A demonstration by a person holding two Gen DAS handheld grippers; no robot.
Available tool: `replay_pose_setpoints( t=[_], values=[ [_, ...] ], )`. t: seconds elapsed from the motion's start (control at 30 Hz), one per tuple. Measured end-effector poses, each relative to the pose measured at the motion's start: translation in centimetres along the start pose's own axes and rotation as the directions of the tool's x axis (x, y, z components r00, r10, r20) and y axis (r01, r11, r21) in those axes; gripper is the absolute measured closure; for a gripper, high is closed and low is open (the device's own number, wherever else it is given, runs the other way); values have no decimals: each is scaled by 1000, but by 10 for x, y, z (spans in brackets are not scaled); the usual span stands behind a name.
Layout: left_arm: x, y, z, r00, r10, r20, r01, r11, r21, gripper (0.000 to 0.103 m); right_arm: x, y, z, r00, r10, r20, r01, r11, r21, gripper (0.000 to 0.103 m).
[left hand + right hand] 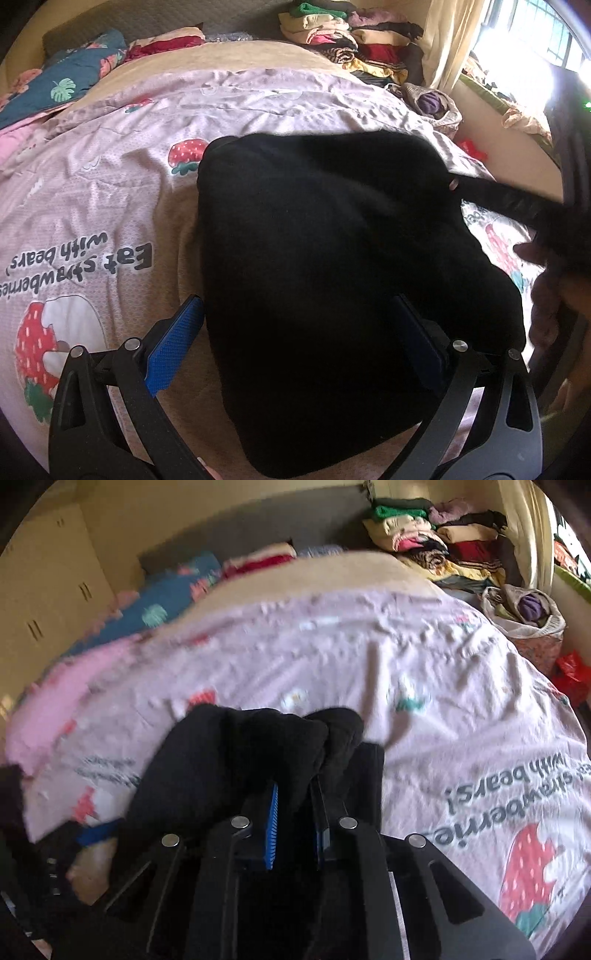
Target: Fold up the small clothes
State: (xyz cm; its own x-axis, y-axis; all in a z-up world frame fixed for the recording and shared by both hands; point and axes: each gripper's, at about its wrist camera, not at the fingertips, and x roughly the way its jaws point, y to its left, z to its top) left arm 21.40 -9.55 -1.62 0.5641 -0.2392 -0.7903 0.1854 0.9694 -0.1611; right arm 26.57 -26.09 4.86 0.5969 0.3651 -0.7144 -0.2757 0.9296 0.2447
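My right hand-held gripper (293, 808) is pinched tight on a bunched edge of the black garment (332, 266), the fabric spilling out over both blue pads. My left hand-held gripper (295, 339) stands wide, its two fingers to either side of the near part of the same garment; from this view I cannot tell whether the pads touch the cloth. The garment lies on the bed, on the pink strawberry quilt (110, 177), as one broad dark mass with rounded edges, so I judge it has at most a first rough fold, and I cannot make out sleeves or legs in the black. What seems left: carry the gripped edge across, flatten it, fold it smaller, then set it aside. The pile of clothes (351, 40) at the far end of the bed looks partly folded, so more pieces may wait.
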Motion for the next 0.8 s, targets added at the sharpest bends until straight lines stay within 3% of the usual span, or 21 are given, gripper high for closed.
replay_pose_setpoints(
  t=[0.2,0.43,0.63,0.8],
  values=[
    [5,-10,-6,1000,10,-6,-10,1000,23,9,22,-18,-12,997,-41,-66,41,999,-7,90],
    [4,-14,-10,1000,13,-8,-13,999,32,9,33,-21,-27,993,-95,-63,96,995,15,87],
    [3,-14,-11,1000,11,-13,-11,1000,28,9,26,-20,-33,985,-164,-57,166,985,51,67],
    [-3,-13,-15,1000,9,-15,-9,1000,16,9,9,-15,-41,979,-202,-35,204,978,43,61]
  ],
)
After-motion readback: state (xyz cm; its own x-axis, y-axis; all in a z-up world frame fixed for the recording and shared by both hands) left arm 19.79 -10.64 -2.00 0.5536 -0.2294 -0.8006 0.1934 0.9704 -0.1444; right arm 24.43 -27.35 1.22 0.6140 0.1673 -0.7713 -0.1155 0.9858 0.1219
